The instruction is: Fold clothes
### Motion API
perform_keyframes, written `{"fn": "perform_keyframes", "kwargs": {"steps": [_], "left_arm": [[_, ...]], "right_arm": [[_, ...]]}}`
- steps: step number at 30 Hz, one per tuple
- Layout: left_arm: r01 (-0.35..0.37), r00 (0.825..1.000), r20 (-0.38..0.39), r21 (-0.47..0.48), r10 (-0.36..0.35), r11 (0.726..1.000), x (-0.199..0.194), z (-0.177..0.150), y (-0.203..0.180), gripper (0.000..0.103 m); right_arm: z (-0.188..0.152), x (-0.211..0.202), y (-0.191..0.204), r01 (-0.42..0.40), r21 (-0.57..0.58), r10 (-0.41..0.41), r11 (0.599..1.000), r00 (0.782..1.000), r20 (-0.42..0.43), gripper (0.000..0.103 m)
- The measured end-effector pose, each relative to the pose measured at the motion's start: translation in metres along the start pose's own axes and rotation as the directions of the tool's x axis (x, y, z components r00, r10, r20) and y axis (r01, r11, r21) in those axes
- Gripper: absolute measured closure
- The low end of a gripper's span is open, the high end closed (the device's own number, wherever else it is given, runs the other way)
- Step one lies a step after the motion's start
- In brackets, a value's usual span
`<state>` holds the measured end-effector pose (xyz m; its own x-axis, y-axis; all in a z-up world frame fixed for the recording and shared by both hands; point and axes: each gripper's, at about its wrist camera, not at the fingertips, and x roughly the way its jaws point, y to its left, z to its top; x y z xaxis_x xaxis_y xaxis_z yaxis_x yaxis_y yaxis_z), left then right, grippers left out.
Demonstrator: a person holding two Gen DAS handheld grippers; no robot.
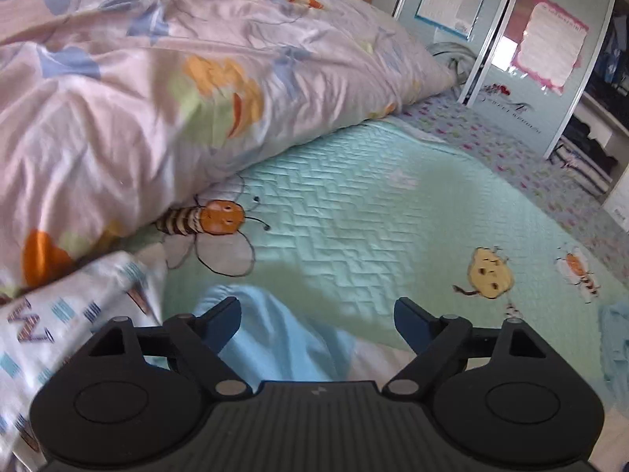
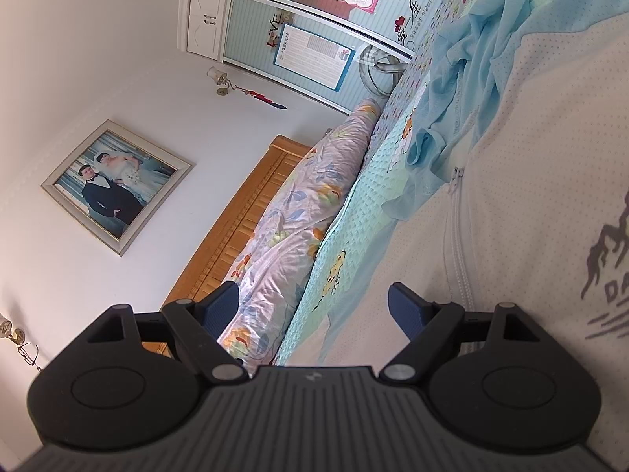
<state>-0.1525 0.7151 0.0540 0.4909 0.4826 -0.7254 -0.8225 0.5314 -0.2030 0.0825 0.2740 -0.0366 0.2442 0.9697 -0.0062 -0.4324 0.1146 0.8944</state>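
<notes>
While both grippers gape wide and empty, left gripper (image 1: 317, 324) hangs over blue cloth (image 1: 275, 338); floral duvet (image 1: 157, 78) crowds ten o'clock, white jacket (image 2: 530, 196) lies at two o'clock of right gripper (image 2: 312, 314).

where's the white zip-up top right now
In the right wrist view the white zip-up top fills the right side, spread on the green quilt, with the crumpled light blue garment lying at its upper edge.

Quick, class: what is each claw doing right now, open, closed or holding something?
Left claw: open, holding nothing; light blue cloth lies below it.
Right claw: open, holding nothing.
</notes>
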Motion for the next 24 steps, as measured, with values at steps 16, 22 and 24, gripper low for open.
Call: {"fn": "perform_keyframes", "kwargs": {"steps": [16,22,24], "left_arm": [[-0.266,0.962,-0.016,0.188,0.274,0.946,0.037,-0.002,-0.009,0.083],[-0.504,0.863,0.203,0.355,0.462,0.787,0.019,-0.004,-0.047,0.072],[-0.541,0.838,0.181,0.405,0.515,0.737,0.032,-0.002,-0.05,0.063]], "right_arm": [[0.002,0.003,-0.003,-0.009,0.006,0.009,1.0,1.0,0.008,0.019],[0.003,0.003,-0.004,-0.011,0.009,0.011,1.0,1.0,0.01,0.019],[0.003,0.004,-0.004,-0.011,0.009,0.011,1.0,1.0,0.01,0.019]]}}
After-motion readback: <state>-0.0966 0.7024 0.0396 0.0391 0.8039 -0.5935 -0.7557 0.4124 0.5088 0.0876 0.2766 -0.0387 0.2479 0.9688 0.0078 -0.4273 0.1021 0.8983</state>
